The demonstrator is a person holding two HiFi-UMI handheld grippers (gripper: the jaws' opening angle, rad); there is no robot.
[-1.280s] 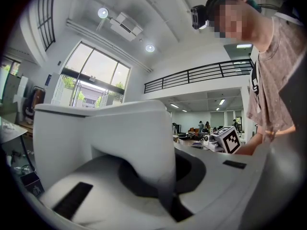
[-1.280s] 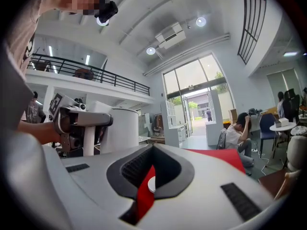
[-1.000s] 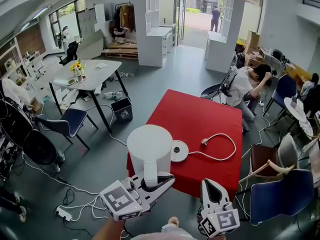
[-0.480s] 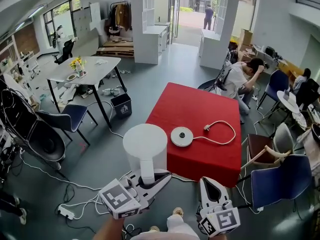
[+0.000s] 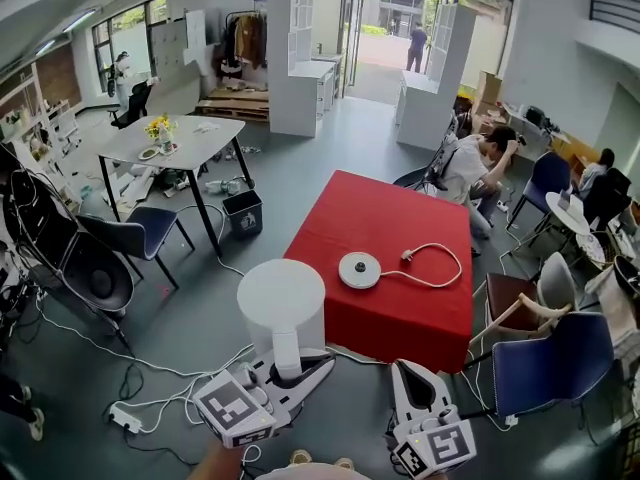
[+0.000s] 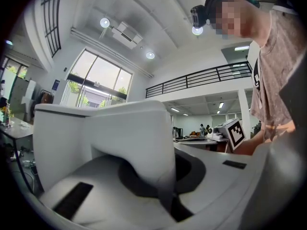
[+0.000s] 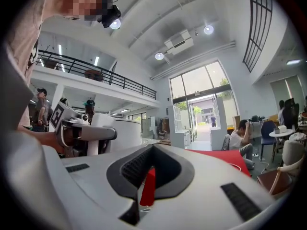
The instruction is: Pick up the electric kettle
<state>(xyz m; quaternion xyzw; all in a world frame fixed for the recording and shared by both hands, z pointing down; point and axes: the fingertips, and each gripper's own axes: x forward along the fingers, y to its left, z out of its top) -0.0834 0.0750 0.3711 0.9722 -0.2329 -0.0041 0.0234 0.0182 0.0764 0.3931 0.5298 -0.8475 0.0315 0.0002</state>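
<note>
Head view shows the kettle (image 5: 282,303) clear of the desk (image 5: 400,218), hanging off its near-left edge over the floor, with the base (image 5: 359,270) and cord (image 5: 440,268) lying on the desk's near half. Left gripper view has the left claw (image 5: 298,368) clamped on the kettle's handle (image 6: 132,138), while the right claw (image 5: 413,373) hovers near the desk's front edge, narrowed almost shut on nothing. The lift looks done, so I would hold the body upright, grip the handle firmly, and steady it so it cannot swing or tip.
</note>
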